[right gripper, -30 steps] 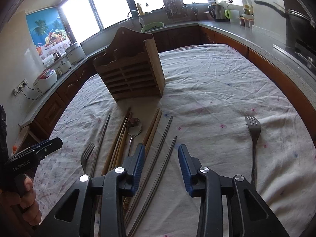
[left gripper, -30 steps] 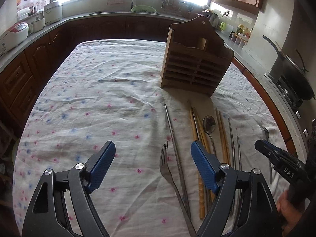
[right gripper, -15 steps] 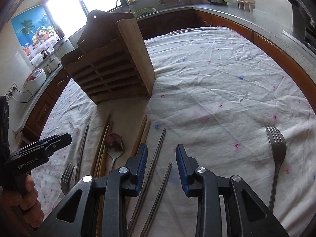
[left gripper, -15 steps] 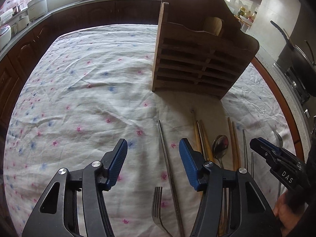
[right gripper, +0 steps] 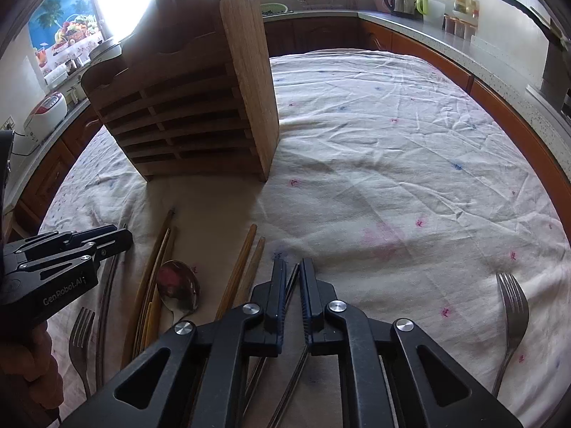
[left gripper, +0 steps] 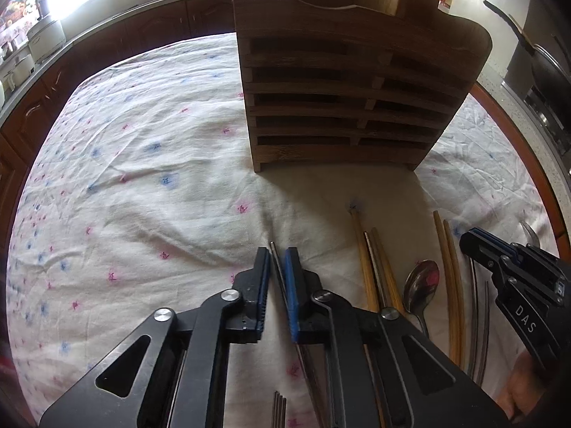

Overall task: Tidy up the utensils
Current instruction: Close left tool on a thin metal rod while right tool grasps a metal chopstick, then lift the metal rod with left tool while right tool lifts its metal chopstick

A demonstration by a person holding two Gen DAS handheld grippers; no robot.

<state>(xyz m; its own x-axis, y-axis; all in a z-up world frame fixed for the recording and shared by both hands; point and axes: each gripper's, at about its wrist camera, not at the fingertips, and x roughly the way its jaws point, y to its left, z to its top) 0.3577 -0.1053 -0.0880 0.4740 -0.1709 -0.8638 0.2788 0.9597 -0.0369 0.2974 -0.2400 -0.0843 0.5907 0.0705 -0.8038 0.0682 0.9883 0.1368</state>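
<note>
A slatted wooden utensil holder (left gripper: 339, 107) (right gripper: 185, 114) stands upright on the flowered tablecloth. In front of it lie wooden chopsticks (left gripper: 367, 271) (right gripper: 246, 267), a spoon (left gripper: 421, 280) (right gripper: 178, 285) and metal chopsticks. My left gripper (left gripper: 276, 251) is low over the cloth, its jaws closing, with the tip of a metal chopstick (left gripper: 275, 249) pinched between the blue pads. My right gripper (right gripper: 293, 262) is also closing, its pads on another metal chopstick (right gripper: 295, 274). Each gripper shows at the edge of the other's view.
One fork (right gripper: 514, 306) lies alone on the right of the cloth, another fork (right gripper: 82, 328) at the left by a person's hand. A dark pan (left gripper: 542, 67) sits on the stove to the right. Counters with a rice cooker (right gripper: 46, 110) ring the table.
Both grippers moved forward toward the holder and sank to the cloth. The left jaws went from wide to nearly together around a metal chopstick; the right jaws also drew in on one.
</note>
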